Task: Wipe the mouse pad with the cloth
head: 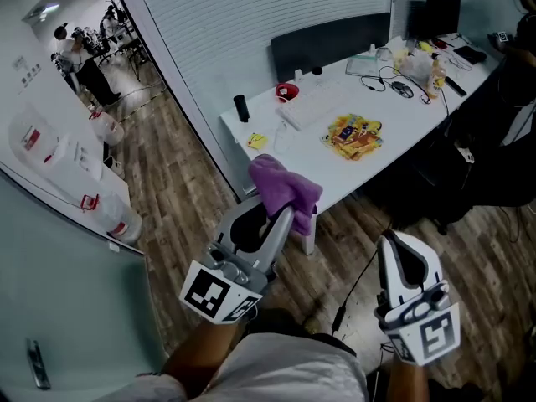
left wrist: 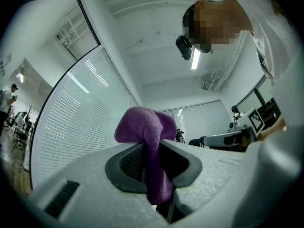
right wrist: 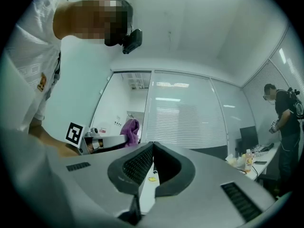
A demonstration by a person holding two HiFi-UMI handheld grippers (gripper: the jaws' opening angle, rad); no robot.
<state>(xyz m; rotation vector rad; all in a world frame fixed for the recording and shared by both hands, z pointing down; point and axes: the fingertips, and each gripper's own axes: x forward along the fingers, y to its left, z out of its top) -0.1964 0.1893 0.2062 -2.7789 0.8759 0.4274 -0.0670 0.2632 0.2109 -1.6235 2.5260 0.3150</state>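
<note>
My left gripper (head: 283,213) is shut on a purple cloth (head: 286,188), which bunches above the jaw tips; in the left gripper view the cloth (left wrist: 145,129) hangs pinched between the pads of that gripper (left wrist: 151,145). My right gripper (head: 390,241) is held beside it, shut and with nothing in it; in its own view that gripper (right wrist: 152,147) has its jaws together. Both are above the wooden floor, short of the white desk (head: 410,120). On the desk lies a flat yellow printed pad (head: 353,135), next to a white keyboard (head: 311,105) and a mouse (head: 404,90).
The desk also carries a black cylinder (head: 241,107), a red cup (head: 286,91), a yellow note (head: 256,141), a bottle (head: 436,74), cables and a monitor (head: 441,11). A dark chair back (head: 331,44) stands behind it. A person (head: 521,65) stands at the right. A glass wall with blinds runs along the left.
</note>
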